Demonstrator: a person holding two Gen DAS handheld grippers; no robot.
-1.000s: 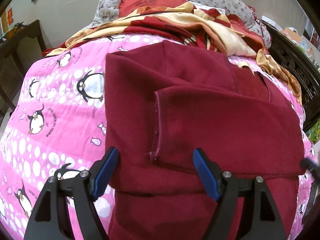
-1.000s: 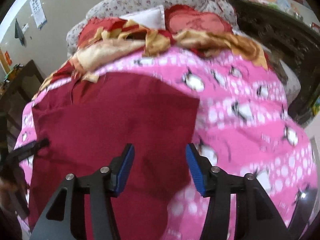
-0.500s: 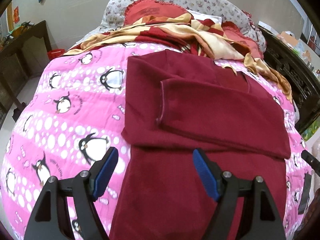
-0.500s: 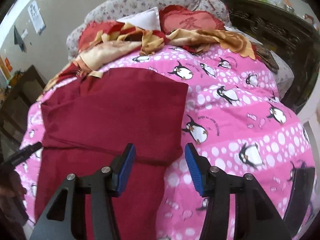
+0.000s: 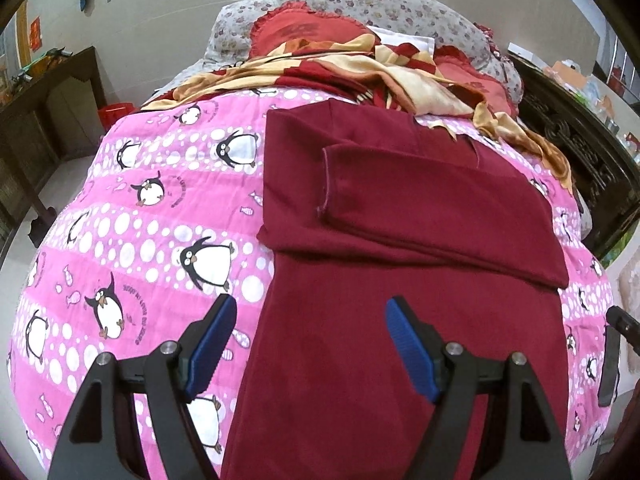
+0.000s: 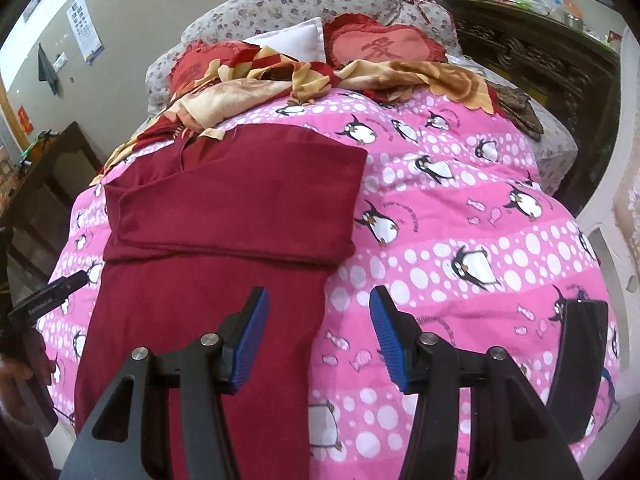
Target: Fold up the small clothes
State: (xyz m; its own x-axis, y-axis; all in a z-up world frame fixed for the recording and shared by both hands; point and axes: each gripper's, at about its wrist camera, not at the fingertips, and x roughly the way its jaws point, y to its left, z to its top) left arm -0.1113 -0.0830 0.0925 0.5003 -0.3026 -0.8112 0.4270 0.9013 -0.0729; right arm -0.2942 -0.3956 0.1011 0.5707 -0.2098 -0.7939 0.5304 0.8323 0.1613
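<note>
Left wrist view. The left tool [image 5: 308, 342] hangs over the near part of the dark red fleece garment [image 5: 400, 320], its blue pads spread wide with nothing between them and clear of the cloth. The garment lies flat on the pink penguin-print quilt [image 5: 160, 220] that covers the bed. Its far part is already folded: a sleeve lies across the chest as a band with a hemmed cuff at its left end. Beyond the garment sits a crumpled red-and-cream checked blanket [image 5: 360, 64], just touching its far edge. At the garment's right side, the tip of the other tool shows at the picture's rim.

Right wrist view. The right tool [image 6: 318, 338] hovers above the garment's [image 6: 224, 220] right edge, where red cloth meets quilt [image 6: 460, 220]; its jaws stand apart and empty. A red heart-shaped cushion [image 6: 380, 50] rests beyond the garment, well apart from it, past the blanket [image 6: 248, 84].

Handling, as a judgement: the fleece looks soft, light and limp, with a napped, non-slippery surface, so it should drape rather than hold shape. The near hem corners, one per tool, seem the best hold for bringing the lower half over the folded band; a shallow pinch risks catching the quilt as well.
</note>
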